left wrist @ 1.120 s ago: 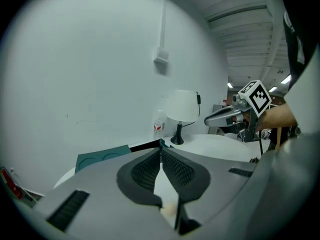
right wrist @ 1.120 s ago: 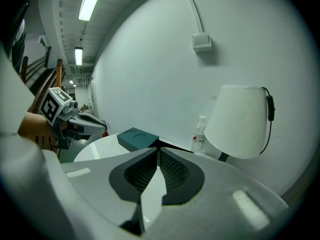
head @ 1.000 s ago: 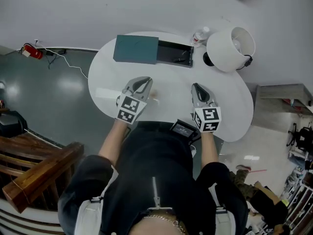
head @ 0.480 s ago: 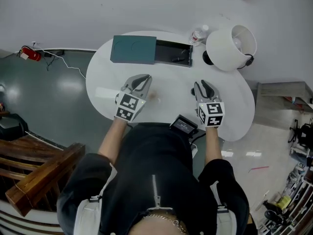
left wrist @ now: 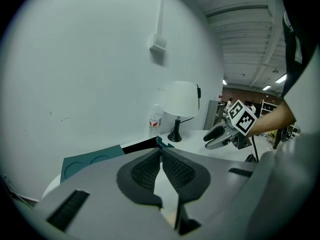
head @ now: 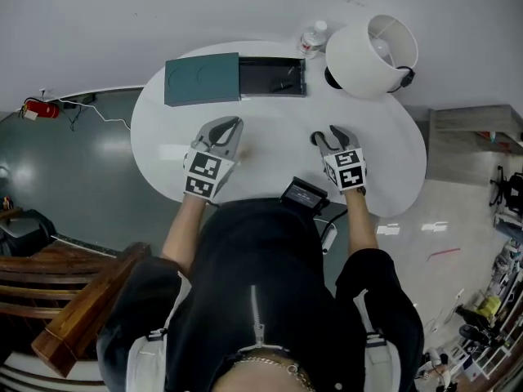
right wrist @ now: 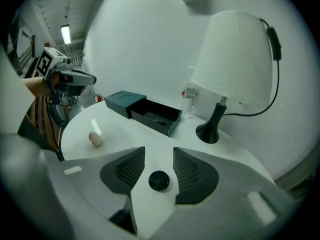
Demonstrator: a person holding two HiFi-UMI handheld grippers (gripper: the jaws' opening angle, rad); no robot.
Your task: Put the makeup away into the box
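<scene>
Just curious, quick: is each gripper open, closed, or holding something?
Left gripper: closed, empty.
Right gripper: open, has just been opening; black disc between its jaws, not gripped.

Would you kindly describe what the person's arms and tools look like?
Both the left tool and right tool are light grey, with dark ribbed pads and a cube of black-and-white square markers. Black sleeves cover the upper arms. The right tool's jaws have just been opening, a small round black disc between them.
</scene>
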